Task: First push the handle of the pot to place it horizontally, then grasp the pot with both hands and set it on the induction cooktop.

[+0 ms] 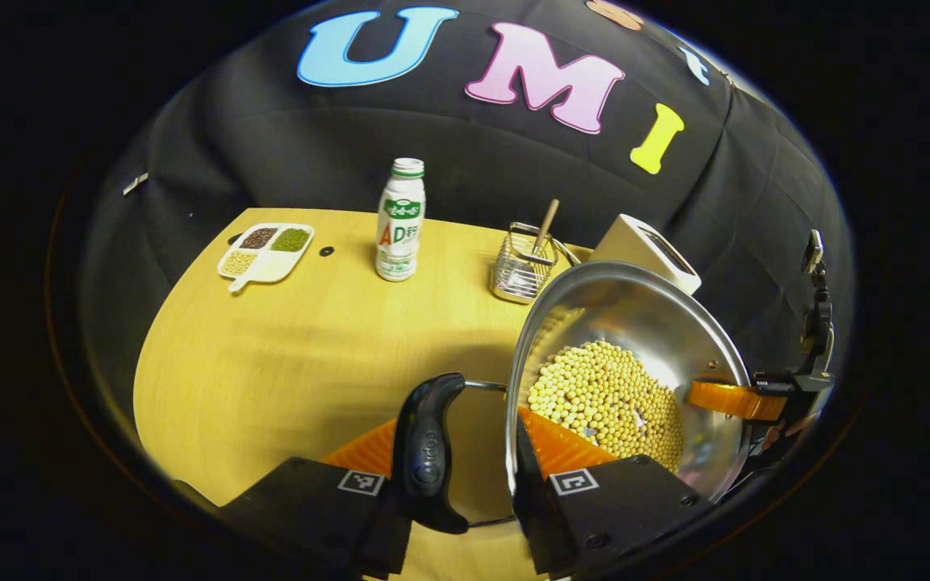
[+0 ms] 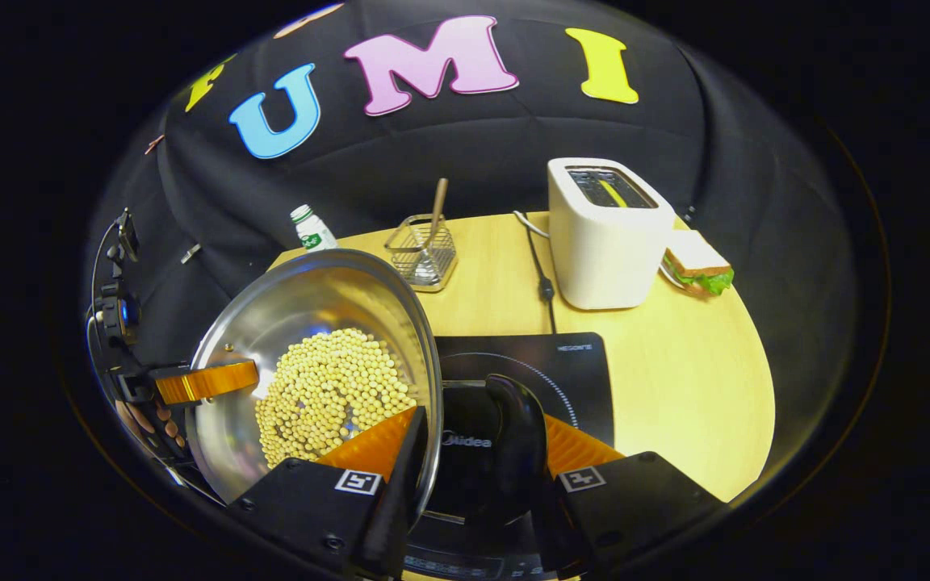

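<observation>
A steel pot (image 1: 634, 315) holding yellow soybeans (image 1: 602, 395) hangs between both grippers. My left gripper (image 1: 455, 428) is shut across the pot's black side handle (image 1: 425, 452) and the rim, one finger outside the handle and one inside the pot. My right gripper (image 2: 481, 420) holds the opposite black handle (image 2: 513, 428) and the rim of the pot (image 2: 303, 298) the same way. The black induction cooktop (image 2: 570, 363) lies on the table under that handle. Each view shows the other gripper's finger reaching inside the far rim.
A milk bottle (image 1: 400, 222), a divided dish of beans (image 1: 267, 250) and a wire basket with a wooden stick (image 1: 523, 266) stand toward the back. A white toaster (image 2: 606, 234), its cable (image 2: 542, 274) and a sandwich (image 2: 695, 262) sit behind the cooktop.
</observation>
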The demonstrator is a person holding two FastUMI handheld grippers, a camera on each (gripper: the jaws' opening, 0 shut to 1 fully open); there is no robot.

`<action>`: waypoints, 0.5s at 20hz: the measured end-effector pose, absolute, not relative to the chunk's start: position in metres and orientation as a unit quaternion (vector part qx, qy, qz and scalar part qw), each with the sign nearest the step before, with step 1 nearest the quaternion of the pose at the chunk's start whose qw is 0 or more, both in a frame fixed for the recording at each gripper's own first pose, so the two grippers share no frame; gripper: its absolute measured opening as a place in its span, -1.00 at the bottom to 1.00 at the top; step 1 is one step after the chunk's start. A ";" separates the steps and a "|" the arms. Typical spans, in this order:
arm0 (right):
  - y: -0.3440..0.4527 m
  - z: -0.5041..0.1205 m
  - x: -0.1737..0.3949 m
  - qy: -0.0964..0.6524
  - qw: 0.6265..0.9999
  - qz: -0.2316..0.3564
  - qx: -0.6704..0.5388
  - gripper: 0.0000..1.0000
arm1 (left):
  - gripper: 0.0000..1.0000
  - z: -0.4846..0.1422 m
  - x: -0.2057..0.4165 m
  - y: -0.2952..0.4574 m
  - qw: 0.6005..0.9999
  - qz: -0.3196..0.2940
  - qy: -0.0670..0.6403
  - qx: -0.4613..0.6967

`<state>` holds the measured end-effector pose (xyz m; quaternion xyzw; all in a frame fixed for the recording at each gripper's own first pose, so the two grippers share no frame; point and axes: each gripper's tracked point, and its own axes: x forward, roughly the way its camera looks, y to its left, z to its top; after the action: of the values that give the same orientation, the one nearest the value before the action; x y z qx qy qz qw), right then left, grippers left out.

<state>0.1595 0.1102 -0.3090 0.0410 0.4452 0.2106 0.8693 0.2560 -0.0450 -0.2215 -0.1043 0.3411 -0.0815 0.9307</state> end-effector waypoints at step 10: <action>0.043 -0.344 0.176 0.467 0.863 0.187 0.035 0.29 | 0.19 -0.257 0.264 -0.114 0.919 -0.086 0.368 -0.111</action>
<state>0.1761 0.0434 -0.3440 0.0355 0.4673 0.1865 0.8634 0.2642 -0.1136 -0.2569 -0.1111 0.3681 -0.0859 0.9191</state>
